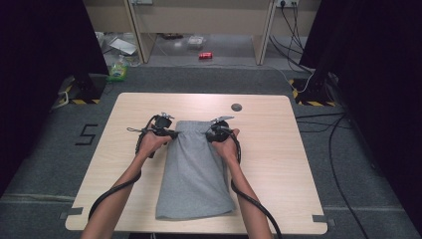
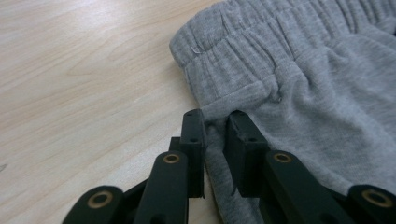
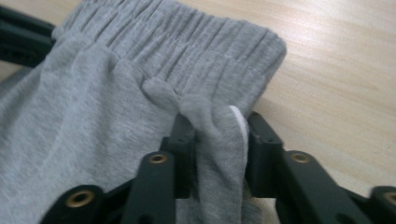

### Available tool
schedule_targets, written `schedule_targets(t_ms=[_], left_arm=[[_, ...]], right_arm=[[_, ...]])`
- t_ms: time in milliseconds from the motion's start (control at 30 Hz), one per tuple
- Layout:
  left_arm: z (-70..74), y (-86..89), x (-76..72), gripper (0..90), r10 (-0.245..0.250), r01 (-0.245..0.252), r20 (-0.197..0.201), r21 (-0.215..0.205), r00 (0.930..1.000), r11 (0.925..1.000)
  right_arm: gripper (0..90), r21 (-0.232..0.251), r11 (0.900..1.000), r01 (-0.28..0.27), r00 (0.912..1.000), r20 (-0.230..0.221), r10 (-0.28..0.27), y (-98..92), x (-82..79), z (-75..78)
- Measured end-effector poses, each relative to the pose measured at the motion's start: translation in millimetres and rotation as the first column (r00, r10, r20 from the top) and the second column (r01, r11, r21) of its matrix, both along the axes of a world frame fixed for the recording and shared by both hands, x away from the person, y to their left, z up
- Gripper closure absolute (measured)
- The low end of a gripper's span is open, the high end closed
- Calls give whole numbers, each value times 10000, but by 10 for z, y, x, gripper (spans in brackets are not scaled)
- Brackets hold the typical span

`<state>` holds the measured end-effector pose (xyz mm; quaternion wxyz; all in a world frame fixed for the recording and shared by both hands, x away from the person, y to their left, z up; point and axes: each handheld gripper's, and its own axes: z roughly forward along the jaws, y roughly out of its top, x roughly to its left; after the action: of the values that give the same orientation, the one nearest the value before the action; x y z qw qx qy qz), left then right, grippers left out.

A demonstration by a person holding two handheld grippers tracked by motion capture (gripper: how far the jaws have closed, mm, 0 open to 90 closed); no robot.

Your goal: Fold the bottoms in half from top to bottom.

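Observation:
Grey shorts (image 1: pixel 194 169) lie flat down the middle of the wooden table (image 1: pixel 278 159), with the elastic waistband (image 2: pixel 233 70) at the far end. My left gripper (image 1: pixel 171 133) is at the waistband's left corner. In the left gripper view its jaws (image 2: pixel 217 135) are shut on the side edge of the fabric just below the waistband. My right gripper (image 1: pixel 211 134) is at the right corner. In the right gripper view it (image 3: pixel 217 135) pinches a bunched fold of the grey cloth (image 3: pixel 93 116) under the waistband (image 3: pixel 187 42), with a white label showing beside one jaw.
A small grey round disc (image 1: pixel 237 107) is set in the table beyond the shorts. On the floor past the table lie a red can (image 1: pixel 205 55) and a green bottle (image 1: pixel 118 69). Dark stands and cables flank both sides.

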<state>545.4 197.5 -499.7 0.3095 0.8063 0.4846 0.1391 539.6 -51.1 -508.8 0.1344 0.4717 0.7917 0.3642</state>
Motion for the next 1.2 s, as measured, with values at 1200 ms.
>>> schedule_targets(t_ms=[1200], left_arm=[[943,162,-119,870,-698,1016,1603,-1996,9846,9746]], right_arm=[[836,1975,9772,-784,9791,1996,382,-253,-50,825]])
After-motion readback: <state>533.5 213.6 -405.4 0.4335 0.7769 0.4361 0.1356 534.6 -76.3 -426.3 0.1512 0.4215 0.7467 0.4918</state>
